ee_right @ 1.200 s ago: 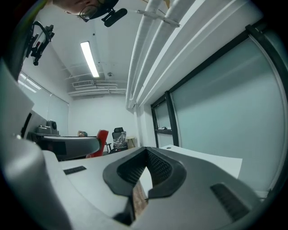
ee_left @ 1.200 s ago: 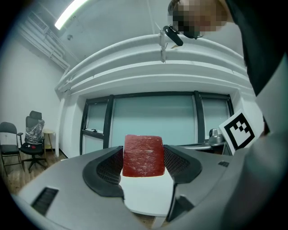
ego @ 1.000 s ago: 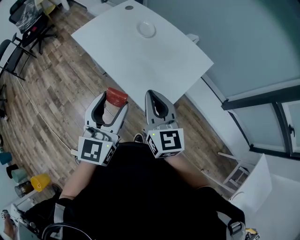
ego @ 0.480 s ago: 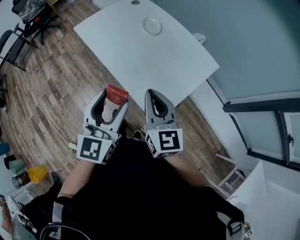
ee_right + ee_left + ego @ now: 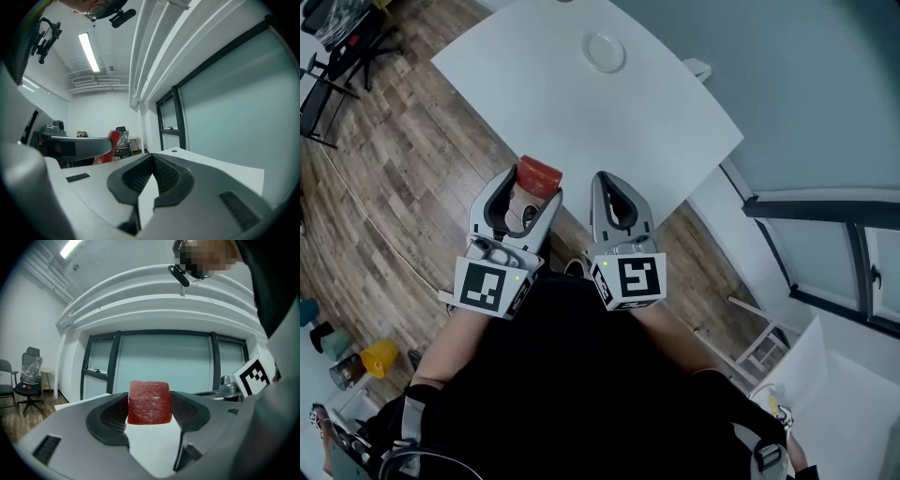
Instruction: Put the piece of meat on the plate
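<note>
A red slab of meat (image 5: 538, 175) is clamped between the tips of my left gripper (image 5: 532, 182), at the near edge of the white table (image 5: 581, 122). In the left gripper view the piece of meat (image 5: 149, 402) stands upright between the two dark pads, and the left gripper (image 5: 149, 409) is shut on it. A small white plate (image 5: 605, 52) lies at the table's far side, well ahead of both grippers. My right gripper (image 5: 610, 182) is beside the left one, jaws pressed together and empty; in the right gripper view the right gripper (image 5: 151, 174) shows its pads meeting.
Wooden floor (image 5: 412, 178) lies left of the table. Office chairs (image 5: 328, 56) stand at the far left. Coloured cups (image 5: 356, 356) sit at the lower left. A glass wall with dark frames (image 5: 825, 206) runs along the right. A hole (image 5: 563, 1) marks the table's far edge.
Both grippers have come slightly closer to the table, and the meat now overlaps its near edge. The plate has shifted a little in the head view as the head moved.
</note>
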`<state>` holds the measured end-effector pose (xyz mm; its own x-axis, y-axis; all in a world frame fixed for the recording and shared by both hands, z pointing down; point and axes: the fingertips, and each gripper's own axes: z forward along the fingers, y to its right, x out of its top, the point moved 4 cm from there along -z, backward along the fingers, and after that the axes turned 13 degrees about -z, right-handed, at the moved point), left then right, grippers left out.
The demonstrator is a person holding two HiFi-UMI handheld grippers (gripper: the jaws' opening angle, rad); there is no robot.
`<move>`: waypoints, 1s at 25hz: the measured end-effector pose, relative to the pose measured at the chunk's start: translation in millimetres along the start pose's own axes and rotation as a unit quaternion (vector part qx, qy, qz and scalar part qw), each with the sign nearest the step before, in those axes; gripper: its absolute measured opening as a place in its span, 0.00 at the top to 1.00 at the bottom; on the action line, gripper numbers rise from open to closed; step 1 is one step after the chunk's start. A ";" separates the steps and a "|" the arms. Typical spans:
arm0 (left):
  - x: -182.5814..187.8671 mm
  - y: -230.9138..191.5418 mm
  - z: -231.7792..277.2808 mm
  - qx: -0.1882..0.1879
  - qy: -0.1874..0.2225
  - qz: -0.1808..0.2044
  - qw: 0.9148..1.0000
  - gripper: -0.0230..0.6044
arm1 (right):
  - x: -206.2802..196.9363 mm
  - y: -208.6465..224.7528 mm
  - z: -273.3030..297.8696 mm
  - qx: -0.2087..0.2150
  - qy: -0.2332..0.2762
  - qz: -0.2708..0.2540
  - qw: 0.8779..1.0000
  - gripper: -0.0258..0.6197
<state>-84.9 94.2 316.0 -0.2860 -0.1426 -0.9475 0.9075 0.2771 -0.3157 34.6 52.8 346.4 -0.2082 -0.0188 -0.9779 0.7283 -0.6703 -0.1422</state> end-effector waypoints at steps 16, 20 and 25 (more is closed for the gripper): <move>27.4 -105.5 63.8 -0.048 -0.042 -0.017 0.998 0.51 | 10.7 0.2 115.0 -0.059 -0.044 -0.007 0.997 0.96; 34.0 -120.0 74.6 -0.060 -0.037 -0.017 0.997 0.51 | 8.8 2.2 128.1 -0.079 -0.053 -0.001 0.996 0.96; 27.3 -130.7 83.3 -0.058 -0.053 -0.026 0.997 0.51 | 5.6 9.1 138.2 -0.089 -0.065 0.002 0.994 0.96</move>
<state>-185.8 -25.1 335.5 -0.2921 -0.2568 -0.9213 0.8487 0.3745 -0.3735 -50.2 -55.9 360.9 -0.2785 -0.1244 -0.9524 0.8307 -0.5288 -0.1738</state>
